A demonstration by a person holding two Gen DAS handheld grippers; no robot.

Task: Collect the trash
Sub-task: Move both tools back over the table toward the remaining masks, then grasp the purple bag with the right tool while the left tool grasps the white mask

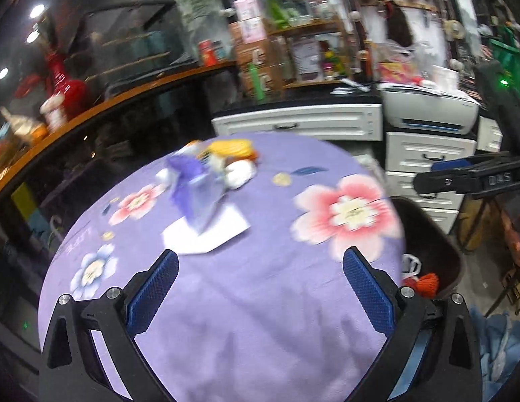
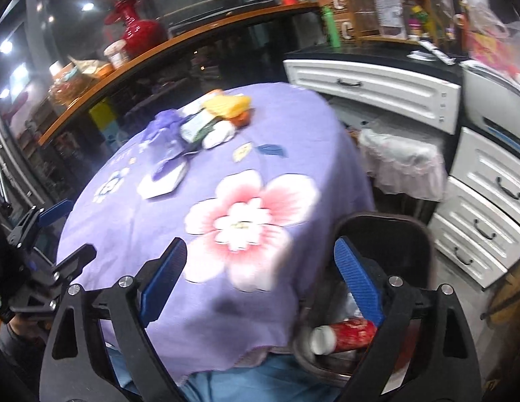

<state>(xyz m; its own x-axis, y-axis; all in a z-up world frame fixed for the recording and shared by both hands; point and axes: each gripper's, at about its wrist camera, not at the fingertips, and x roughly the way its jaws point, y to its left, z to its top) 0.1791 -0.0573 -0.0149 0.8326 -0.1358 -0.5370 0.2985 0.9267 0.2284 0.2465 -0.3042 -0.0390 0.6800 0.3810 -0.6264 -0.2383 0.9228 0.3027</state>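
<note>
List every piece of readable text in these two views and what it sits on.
"DAS": on the black body of the right tongs, seen in the left wrist view.
"LIFE": printed on the purple tablecloth, mirrored and faint.
"C", twice: white letters on the brown box on the shelf.
Posters, the red can in the bin and shelf packaging: too blurred to read.

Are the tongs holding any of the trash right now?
No. Both the left tongs and right tongs are wide open and empty. The trash pile sits on the purple tablecloth.
</note>
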